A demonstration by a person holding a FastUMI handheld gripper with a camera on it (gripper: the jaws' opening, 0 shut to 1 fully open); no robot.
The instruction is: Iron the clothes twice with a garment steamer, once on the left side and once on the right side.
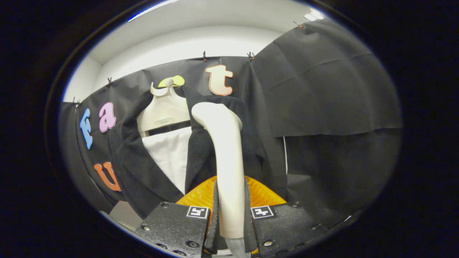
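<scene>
The claw [231, 211] is clamping the steamer [227, 161] handle, head nearing the jacket [200, 157] at twelve o'clock; a loosening grip risks it twisting and skipping cloth.

Fisheye cam on the gripper [231, 215], looking fwd along its two fingers, both pressed on the garment steamer [226, 157] handle, facing the black jacket [150, 168] on its hanger [163, 111] straight ahead, close up, booth wall [322, 89] just behind the jacket.

Textured screwed tongs [231, 211], square markers
</scene>
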